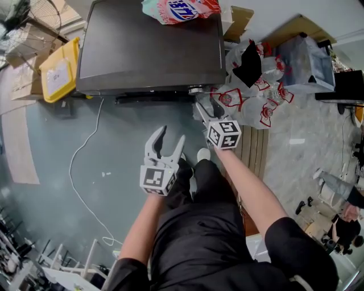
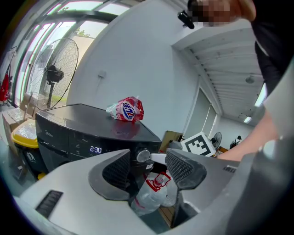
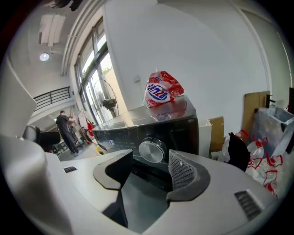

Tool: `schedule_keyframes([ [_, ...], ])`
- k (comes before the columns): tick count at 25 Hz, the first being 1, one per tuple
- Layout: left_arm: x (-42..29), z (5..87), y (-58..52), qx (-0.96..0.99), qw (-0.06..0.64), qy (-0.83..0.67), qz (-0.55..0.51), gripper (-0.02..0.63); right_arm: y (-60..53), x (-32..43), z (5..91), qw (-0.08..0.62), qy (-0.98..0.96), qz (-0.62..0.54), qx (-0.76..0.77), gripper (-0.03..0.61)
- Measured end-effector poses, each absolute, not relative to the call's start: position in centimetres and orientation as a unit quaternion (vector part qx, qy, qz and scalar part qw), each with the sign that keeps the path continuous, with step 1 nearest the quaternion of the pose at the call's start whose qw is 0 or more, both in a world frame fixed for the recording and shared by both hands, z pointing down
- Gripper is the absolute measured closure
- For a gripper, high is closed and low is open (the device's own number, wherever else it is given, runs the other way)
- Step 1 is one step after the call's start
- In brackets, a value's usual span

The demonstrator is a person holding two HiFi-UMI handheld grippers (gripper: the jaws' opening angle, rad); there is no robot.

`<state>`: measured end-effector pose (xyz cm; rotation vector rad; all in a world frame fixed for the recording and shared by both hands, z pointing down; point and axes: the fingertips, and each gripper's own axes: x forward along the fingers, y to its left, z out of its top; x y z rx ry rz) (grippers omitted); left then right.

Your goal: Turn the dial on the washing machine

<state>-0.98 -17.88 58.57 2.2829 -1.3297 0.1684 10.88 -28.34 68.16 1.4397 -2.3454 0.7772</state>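
The dark washing machine stands ahead of me, its display lit. Its round silver dial sits at the right end of the front panel. My right gripper is open just short of the dial, which lies ahead of the gap between the two pads and is not touched. My left gripper hangs lower and to the left, open and empty. From the left gripper view, the dial shows with a right gripper finger beside it.
A red and white detergent bag lies on the machine's top. Clear bags of bottles are piled at the machine's right, over a slatted pallet. A yellow bin stands at its left. A white cable runs over the floor.
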Motion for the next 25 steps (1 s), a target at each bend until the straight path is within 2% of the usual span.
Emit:
schedule_keyframes([
  [5, -1.0, 58.4, -16.3, 0.830, 0.255, -0.491, 0.075, 0.397, -24.9, 14.9, 64.8, 0.150, -0.808, 0.263, 0.506, 0.416],
  [9, -0.7, 56.8, -14.9, 0.829, 0.276, -0.483, 0.049, 0.413, -21.3, 19.7, 61.8, 0.175, -0.783, 0.260, 0.538, 0.542],
  [12, -0.3, 55.2, -14.7, 0.824, 0.286, -0.488, 0.027, 0.467, -19.7, 23.6, 59.5, 0.178, -0.753, 0.269, 0.573, 0.558],
  [20, 1.4, 47.6, -14.5, 0.831, 0.232, -0.506, 0.012, 0.476, -19.4, 24.8, 52.2, 0.132, -0.784, 0.280, 0.538, 0.574],
  [25, 3.6, 43.6, -15.2, 0.831, 0.198, -0.520, 0.000, 0.511, -21.3, 25.4, 46.4, 0.096, -0.821, 0.243, 0.508, 0.574],
])
